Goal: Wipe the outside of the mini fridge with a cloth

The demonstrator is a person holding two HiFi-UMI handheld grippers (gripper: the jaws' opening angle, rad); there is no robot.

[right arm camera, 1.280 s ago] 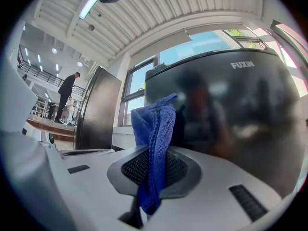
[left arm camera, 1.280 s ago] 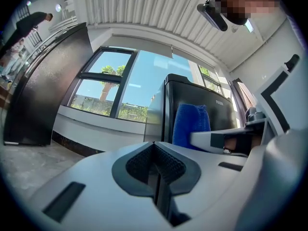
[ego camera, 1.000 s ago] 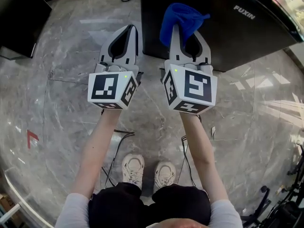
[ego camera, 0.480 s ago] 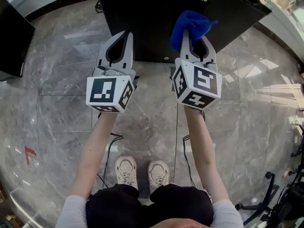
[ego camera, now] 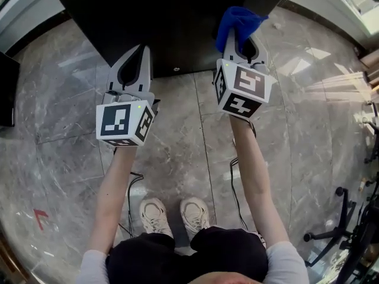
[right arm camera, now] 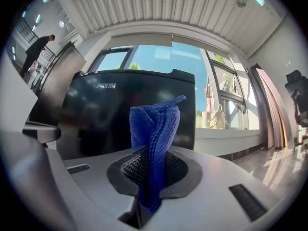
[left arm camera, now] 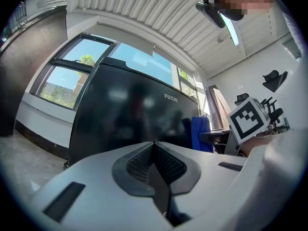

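Approach step. The blue cloth [ego camera: 238,20] is pinched between the jaws of the right gripper [ego camera: 240,35] and held up in front of the black mini fridge [ego camera: 166,28], which stands on the floor [ego camera: 177,135] at the far side. Contact with the fridge cannot be confirmed. The left gripper [ego camera: 142,49] is held just short of it, jaws pressed together on nothing. Next, the cloth must be pressed against the fridge face and swept across.

Floor: grey marbled stone tiles [ego camera: 177,135], glossy, thin grout lines.
Black mini fridge [ego camera: 172,22] stands at 12 o'clock; white sneakers [ego camera: 174,215] at 6, thin black cables [ego camera: 137,175] just beside them; red arrow mark [ego camera: 39,216] at 8; dark unit [ego camera: 7,90] at 9; black stand legs [ego camera: 331,232] at 4.
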